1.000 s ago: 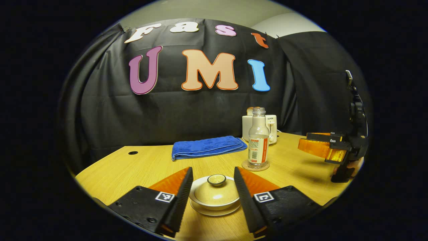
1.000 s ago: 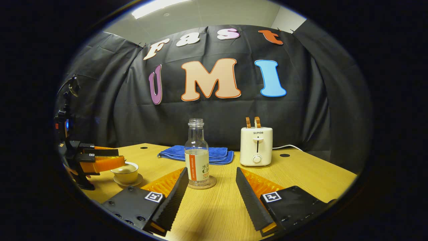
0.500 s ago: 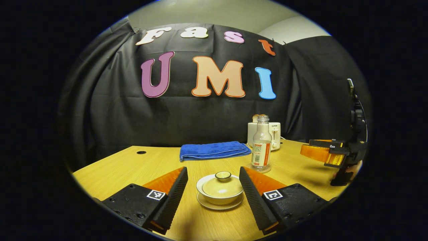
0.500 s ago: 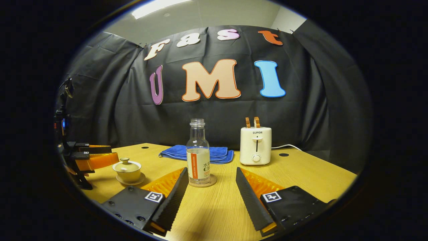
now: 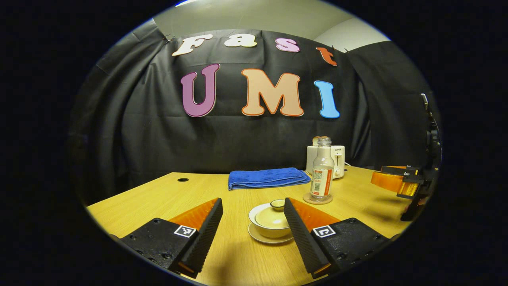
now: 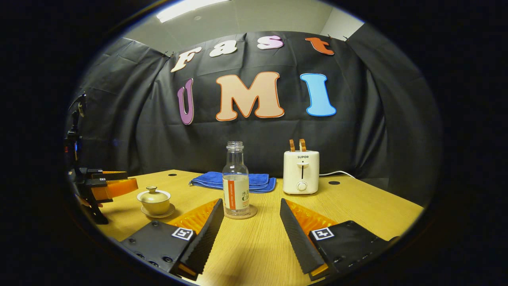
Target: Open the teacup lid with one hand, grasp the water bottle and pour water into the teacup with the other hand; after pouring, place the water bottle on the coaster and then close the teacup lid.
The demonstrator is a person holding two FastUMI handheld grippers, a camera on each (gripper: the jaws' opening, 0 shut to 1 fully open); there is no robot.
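A cream teacup (image 5: 272, 217) with its lid (image 5: 277, 204) on sits on a saucer (image 5: 262, 237), just ahead of my left gripper (image 5: 252, 200) and close to its right finger. That gripper is open and holds nothing. The clear water bottle (image 5: 322, 174), capless and part full, stands upright on a round coaster (image 5: 317, 198) beyond the cup. My right gripper (image 6: 251, 200) is open and empty, with the bottle (image 6: 235, 180) and coaster (image 6: 240, 214) just past its left fingertip. The lidded teacup (image 6: 154, 200) is at the left, beside the left gripper (image 6: 119, 186).
A folded blue towel (image 5: 268, 177) lies at the back of the wooden table (image 5: 158, 198). A white toaster (image 6: 301, 171) with bread in it stands right of the bottle, its cord trailing right. The right gripper (image 5: 387, 180) hovers at the table's right side.
My left gripper has drawn back from the lidded teacup, which now looks smaller and sits farther right between the fingers. The right gripper has barely moved.
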